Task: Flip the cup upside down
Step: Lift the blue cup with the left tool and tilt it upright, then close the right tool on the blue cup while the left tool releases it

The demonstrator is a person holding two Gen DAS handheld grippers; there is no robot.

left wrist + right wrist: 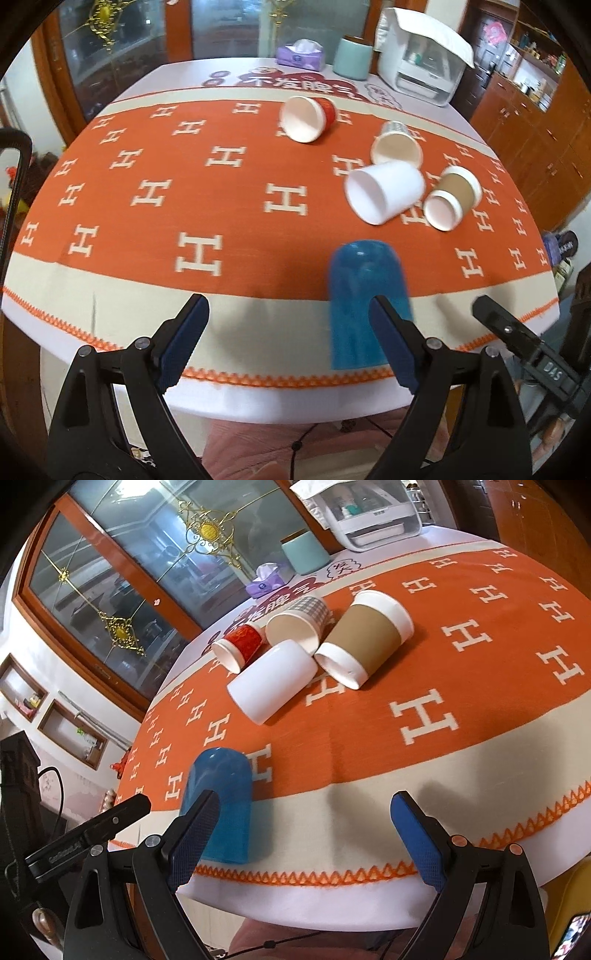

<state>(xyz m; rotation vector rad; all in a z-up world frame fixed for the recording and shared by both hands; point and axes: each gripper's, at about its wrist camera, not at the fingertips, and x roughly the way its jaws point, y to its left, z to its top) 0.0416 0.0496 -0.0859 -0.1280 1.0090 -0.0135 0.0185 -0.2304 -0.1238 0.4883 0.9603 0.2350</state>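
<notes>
A blue cup (364,295) stands upside down near the table's front edge; it also shows in the right wrist view (221,797). My left gripper (288,332) is open and empty, its right finger in front of the blue cup. My right gripper (306,830) is open and empty, its left finger in front of the cup. Lying on their sides further back are a white cup (386,190) (273,681), a brown sleeved cup (452,197) (365,638), a checked cup (397,144) (299,622) and a red cup (308,116) (240,646).
The table carries an orange cloth with white H marks (184,184). At the far end stand a purple tissue box (300,55), a teal canister (352,57) and a white appliance (424,62). Wooden cabinets (535,129) are to the right, a glass cabinet (129,590) behind.
</notes>
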